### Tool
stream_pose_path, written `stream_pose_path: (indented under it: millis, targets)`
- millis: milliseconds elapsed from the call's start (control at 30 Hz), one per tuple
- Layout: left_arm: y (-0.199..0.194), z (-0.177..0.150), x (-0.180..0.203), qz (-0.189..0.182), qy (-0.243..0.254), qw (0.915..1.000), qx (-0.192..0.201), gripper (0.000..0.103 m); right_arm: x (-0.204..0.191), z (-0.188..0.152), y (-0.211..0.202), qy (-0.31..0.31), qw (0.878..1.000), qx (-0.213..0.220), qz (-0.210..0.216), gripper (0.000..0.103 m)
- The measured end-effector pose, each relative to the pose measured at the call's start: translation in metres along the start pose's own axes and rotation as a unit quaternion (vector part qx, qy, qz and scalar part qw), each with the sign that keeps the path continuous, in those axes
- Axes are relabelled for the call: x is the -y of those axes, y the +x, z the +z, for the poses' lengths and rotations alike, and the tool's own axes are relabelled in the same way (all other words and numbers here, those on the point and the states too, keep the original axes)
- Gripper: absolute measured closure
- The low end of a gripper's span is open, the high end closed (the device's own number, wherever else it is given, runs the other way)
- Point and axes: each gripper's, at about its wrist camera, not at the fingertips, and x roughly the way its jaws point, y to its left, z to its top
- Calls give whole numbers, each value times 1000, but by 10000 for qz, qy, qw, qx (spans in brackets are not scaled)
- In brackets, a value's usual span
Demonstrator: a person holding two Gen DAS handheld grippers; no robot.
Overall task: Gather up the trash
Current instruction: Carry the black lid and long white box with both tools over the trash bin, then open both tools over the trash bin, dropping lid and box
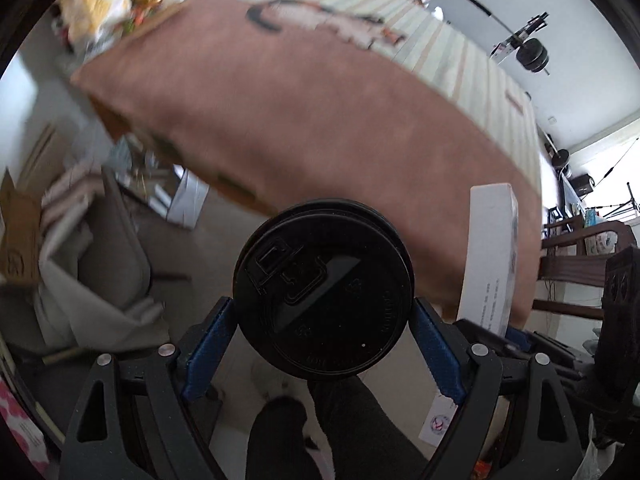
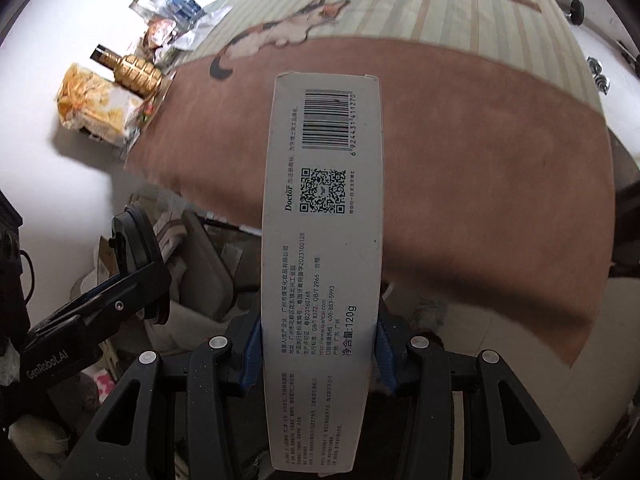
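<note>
A round black cup lid (image 1: 322, 292) sits between the blue pads of my left gripper (image 1: 323, 316), which is shut on its rim. Whatever is under the lid is hidden. My right gripper (image 2: 318, 348) is shut on a long white toothpaste box (image 2: 322, 240) printed with a barcode and a QR code. The box stands up out of the jaws. Both grippers hang over the near edge of a table with a brown and striped cloth (image 2: 480, 152). The box (image 1: 490, 256) shows at the right of the left wrist view. The left gripper (image 2: 148, 276) and lid (image 2: 132, 236) show at the left of the right wrist view.
At the table's far left corner lie a yellow snack bag (image 2: 96, 104), a golden bottle (image 2: 136, 72) and crumpled wrappers (image 2: 180, 24). Below the table edge stand a grey chair (image 1: 116, 240), cardboard (image 1: 20, 236) and bags. A person's dark-trousered legs (image 1: 352, 424) are beneath the left gripper.
</note>
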Motion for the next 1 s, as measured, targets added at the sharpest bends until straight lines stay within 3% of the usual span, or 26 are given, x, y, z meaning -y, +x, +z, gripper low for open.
stream_pose_path:
  millis: [200,400,533,667,800,867,933,1000]
  targets:
    - [87,-37,-59,-48,-417,9974,-584,16,-2,-73,106,-64,9961,-876,11,55]
    - [233,-36,-105,-340,-744,9900,-1150,16,36,-110,256,-104,9909,-1313,-292,55]
    - [322,-24,-117,-346,-573,9886,-1348,16,74,-111,346,53,9896,-1367,-443,55]
    - [399,-12,-130,-650,-516,9831,-1629,14,104,-97,420,185,9906,-1304,-374,55]
    - [445,-2,-141,-640,-540,9824,-1670,12,123,-72,470,248,9915,-1264,-169,54]
    - [454,1,-146,-463,-517,9842,-1631,4,132,-58,487,337,9917,-1237,-53,54]
    - [452,1,-149,-261,-522,9870,-1496,4,137,-52,496,389,9925,-1152,-90,45]
    - [443,-4,-155,24,-522,9897,-1336,3,138,-50,499,472,9932,-1056,-133,2]
